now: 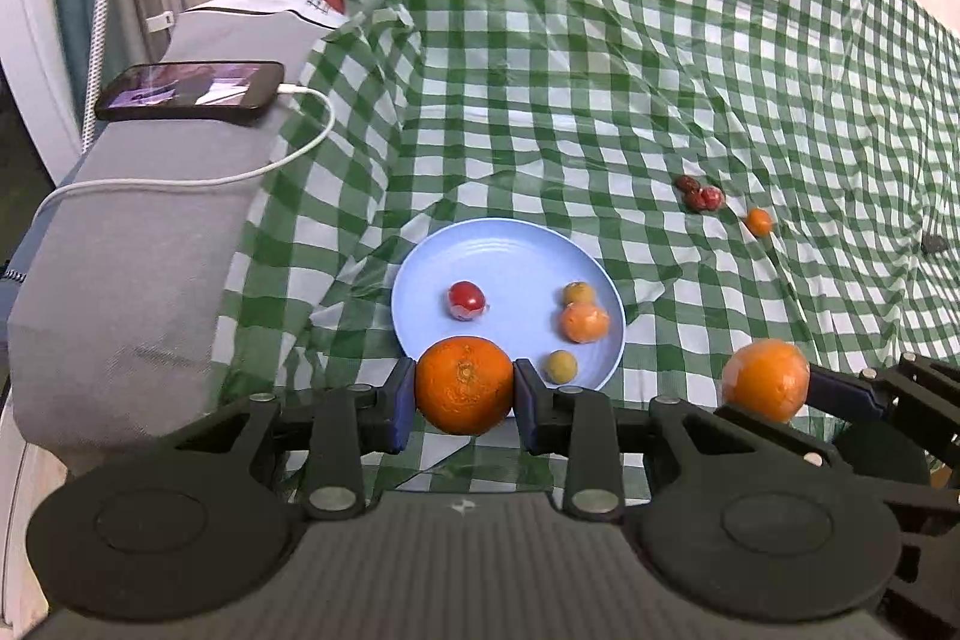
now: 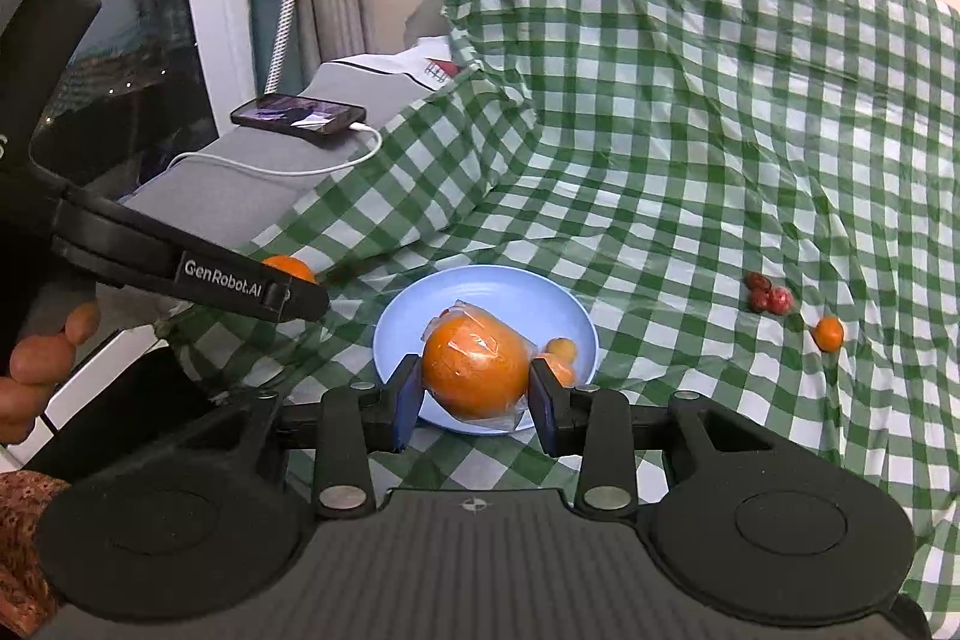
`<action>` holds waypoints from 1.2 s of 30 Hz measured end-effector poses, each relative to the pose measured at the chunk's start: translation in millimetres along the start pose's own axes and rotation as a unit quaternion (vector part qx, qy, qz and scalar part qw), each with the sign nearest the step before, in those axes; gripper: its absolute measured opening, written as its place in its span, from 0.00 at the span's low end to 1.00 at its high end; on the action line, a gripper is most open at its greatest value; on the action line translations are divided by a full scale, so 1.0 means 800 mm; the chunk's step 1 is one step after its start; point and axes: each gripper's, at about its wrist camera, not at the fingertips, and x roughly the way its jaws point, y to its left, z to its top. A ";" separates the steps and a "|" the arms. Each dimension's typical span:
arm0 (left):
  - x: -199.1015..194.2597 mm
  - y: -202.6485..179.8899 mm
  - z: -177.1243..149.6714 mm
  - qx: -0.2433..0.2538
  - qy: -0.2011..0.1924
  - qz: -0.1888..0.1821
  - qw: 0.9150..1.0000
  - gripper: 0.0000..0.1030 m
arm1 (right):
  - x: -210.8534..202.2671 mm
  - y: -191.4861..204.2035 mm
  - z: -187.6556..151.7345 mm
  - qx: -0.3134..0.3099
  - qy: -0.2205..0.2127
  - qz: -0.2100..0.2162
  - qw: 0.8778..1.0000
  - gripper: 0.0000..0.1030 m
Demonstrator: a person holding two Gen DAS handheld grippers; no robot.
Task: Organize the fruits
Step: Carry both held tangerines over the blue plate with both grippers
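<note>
Gripping a bare orange (image 1: 465, 385) between its blue pads, the left gripper (image 1: 465, 394) hangs at the near rim of the blue plate (image 1: 510, 244), jaws closed snugly on the fruit's sides. The right gripper (image 2: 476, 376) holds a plastic-wrapped orange (image 2: 476, 367) the same way, over the near part of the plate; from the left wrist view that wrapped orange (image 1: 766, 379) sits just off the plate's right edge. On the plate lie a red fruit in wrap (image 1: 466, 299) toward its left side, a wrapped mandarin (image 1: 584, 322) toward its right, and two small yellowish fruits (image 1: 579, 292), one touching the mandarin's far side and the other (image 1: 561, 367) near the plate's front rim. Well to the right of the plate, on the green checked cloth (image 1: 660, 40), rest a cluster of dark red fruits (image 1: 701, 195) and, just beside them, a small orange fruit (image 1: 759, 222). Left of the plate, a phone (image 1: 189, 91) with a white cable (image 1: 300, 148) lies on a grey cushion (image 1: 132, 244).
</note>
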 end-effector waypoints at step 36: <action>0.111 0.008 0.062 0.004 0.046 0.008 0.999 0.36 | 0.123 -0.033 0.016 0.022 0.074 0.005 0.997 0.38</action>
